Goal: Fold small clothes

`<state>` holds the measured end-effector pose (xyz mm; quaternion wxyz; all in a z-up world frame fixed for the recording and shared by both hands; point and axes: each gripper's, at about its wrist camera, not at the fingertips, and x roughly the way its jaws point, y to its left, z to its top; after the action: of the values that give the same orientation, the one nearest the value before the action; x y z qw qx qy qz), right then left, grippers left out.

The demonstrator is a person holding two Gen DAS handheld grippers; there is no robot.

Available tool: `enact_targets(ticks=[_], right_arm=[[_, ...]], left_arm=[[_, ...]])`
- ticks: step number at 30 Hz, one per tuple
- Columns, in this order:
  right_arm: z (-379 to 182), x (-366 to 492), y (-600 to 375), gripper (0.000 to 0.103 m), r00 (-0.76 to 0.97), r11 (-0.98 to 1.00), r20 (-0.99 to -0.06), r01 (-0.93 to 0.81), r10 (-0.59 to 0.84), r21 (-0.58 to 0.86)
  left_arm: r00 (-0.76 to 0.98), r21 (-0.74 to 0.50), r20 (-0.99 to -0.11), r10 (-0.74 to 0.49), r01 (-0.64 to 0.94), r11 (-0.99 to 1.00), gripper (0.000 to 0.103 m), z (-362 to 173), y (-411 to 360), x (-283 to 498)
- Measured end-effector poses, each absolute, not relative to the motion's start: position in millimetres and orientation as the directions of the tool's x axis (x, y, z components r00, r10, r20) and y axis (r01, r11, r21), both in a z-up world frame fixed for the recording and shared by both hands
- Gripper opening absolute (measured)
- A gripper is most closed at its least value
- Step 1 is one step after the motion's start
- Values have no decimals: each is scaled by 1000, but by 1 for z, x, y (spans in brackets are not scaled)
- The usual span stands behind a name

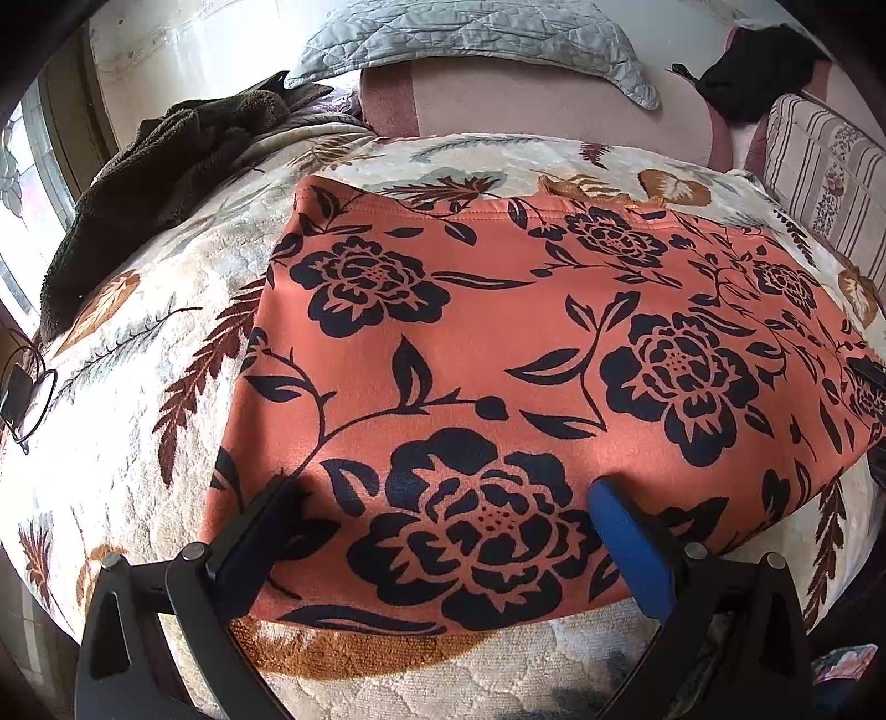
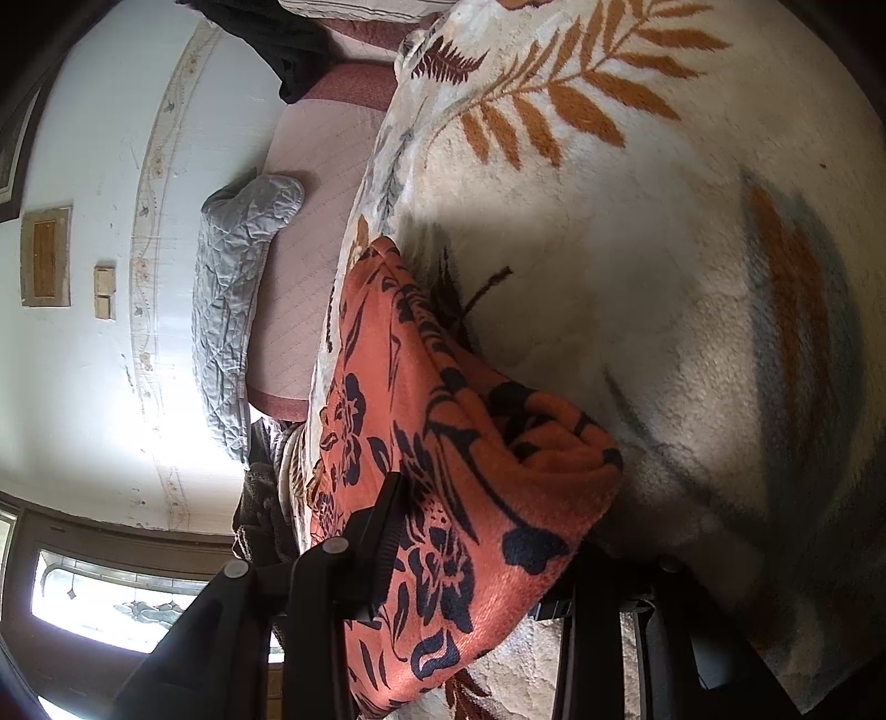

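An orange garment with dark blue flowers [image 1: 498, 354] lies flat on a cream leaf-patterned blanket [image 1: 138, 376]. My left gripper [image 1: 443, 498] is open over its near edge, fingers resting on the cloth on either side of a large flower. In the right wrist view, rolled on its side, the folded edge of the garment [image 2: 470, 471] runs between the fingers of my right gripper [image 2: 482, 554]. One finger [image 2: 382, 531] lies on top of the cloth, the other is under it. The jaws look wide apart around the edge.
A dark brown fleece [image 1: 166, 166] is heaped at the blanket's far left. A grey quilted pillow [image 1: 470, 39] and a pink cushion [image 1: 554, 105] lie behind. A black garment [image 1: 758, 72] and a striped cushion [image 1: 819, 177] are at the far right. A black cord [image 1: 27, 399] lies left.
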<state>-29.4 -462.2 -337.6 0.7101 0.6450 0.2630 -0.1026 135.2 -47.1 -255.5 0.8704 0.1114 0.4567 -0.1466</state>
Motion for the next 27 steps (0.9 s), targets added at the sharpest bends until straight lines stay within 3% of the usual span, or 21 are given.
enact_targets(ticks=[17,22,27], right_arm=[[-339,-28,-465,38,840,149,-504,482,200,863],[-339,-28,-464,38,840,149,-505,483,198,863],[-337,-27,-464,39,840,159,-509,485,191,860]], left_arm=[[529,61,-835,-151,362,930,103,-252,-48,138],[620,79,-779,-89,239,968,103,-228,-21,143],[451,-29,-885,-111,185,982,103,-263,-1,169]])
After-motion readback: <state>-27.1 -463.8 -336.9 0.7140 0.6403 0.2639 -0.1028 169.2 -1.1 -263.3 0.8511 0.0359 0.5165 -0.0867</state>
